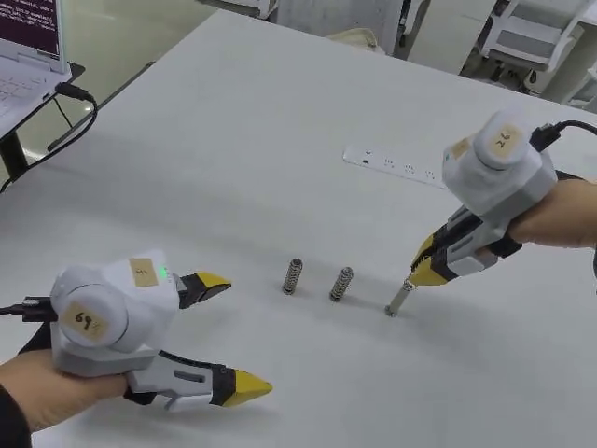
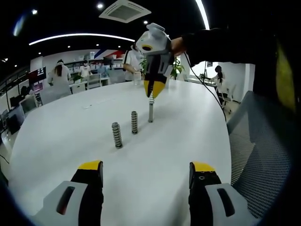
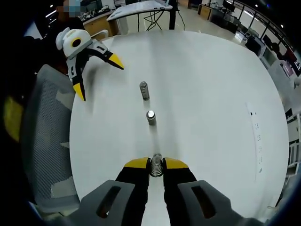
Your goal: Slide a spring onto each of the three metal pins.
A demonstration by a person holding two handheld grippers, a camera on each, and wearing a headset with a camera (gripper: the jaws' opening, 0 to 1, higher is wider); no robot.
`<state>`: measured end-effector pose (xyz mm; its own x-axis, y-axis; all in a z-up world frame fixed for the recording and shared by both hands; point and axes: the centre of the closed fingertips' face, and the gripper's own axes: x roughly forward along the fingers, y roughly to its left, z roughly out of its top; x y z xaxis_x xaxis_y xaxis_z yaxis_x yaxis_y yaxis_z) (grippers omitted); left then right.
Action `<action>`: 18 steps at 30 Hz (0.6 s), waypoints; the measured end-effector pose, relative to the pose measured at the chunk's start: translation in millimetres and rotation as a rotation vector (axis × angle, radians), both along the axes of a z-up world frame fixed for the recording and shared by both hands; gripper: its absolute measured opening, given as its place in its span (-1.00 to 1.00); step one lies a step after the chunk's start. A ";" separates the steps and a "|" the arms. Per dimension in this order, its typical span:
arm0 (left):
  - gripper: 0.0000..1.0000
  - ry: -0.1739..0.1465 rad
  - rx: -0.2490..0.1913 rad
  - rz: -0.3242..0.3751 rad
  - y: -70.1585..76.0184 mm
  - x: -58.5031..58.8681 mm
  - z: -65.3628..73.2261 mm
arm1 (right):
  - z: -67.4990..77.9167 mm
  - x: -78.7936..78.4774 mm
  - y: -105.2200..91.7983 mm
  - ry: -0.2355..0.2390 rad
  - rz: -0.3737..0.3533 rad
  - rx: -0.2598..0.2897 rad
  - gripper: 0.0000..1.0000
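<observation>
One spring [image 3: 156, 165] is grasped in the clenched right gripper [image 1: 427, 266] at the top of the right pin [image 1: 401, 299]. The spring-covered middle pin [image 1: 341, 284] and left pin [image 1: 293, 276] stand beside it in a row on the white table [image 1: 280, 140]. The left gripper [image 1: 238, 332] is released, its jaws wide apart, near the left pin.

White table [image 1: 233, 140] holds three pins [image 1: 341, 284], power strip [image 1: 392, 166].

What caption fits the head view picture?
Right gripper holds a spring on the third pin; left gripper sits open.
</observation>
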<state>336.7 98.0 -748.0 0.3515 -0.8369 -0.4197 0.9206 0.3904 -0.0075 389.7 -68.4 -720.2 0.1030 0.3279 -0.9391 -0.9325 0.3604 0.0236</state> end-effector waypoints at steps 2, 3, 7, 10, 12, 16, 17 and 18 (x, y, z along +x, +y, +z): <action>0.42 0.000 -0.001 0.001 0.3 0.0 0.1 | -0.7 -0.2 0.4 0.001 0.000 0.000 -0.83; 0.42 -0.001 0.000 0.001 0.5 0.0 0.1 | -1.1 0.1 0.7 0.000 0.002 0.001 -0.83; 0.41 0.000 -0.002 0.001 0.9 -0.2 0.5 | -3.0 1.0 0.1 0.001 0.001 -0.003 -0.83; 0.41 0.002 -0.002 0.004 1.5 0.3 0.3 | -4.6 0.5 -0.1 0.006 0.003 -0.006 -0.83; 0.40 0.003 -0.001 0.004 1.7 0.6 0.0 | -5.2 1.3 0.0 0.003 0.003 -0.006 -0.83; 0.40 0.004 -0.001 0.003 1.6 0.8 -0.6 | -9.0 1.7 -0.2 0.009 0.000 -0.007 -0.83; 0.39 0.006 -0.001 0.003 1.7 0.8 -0.6 | -10.5 1.6 -0.4 0.012 -0.002 -0.007 -0.83; 0.40 0.006 0.000 0.003 1.8 0.8 -0.7 | -11.5 1.6 -0.5 0.012 -0.002 -0.007 -0.83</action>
<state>337.5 99.8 -748.7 0.3513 -0.8360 -0.4216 0.9194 0.3932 -0.0136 391.3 -68.9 -731.7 0.0927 0.3210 -0.9425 -0.9315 0.3624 0.0319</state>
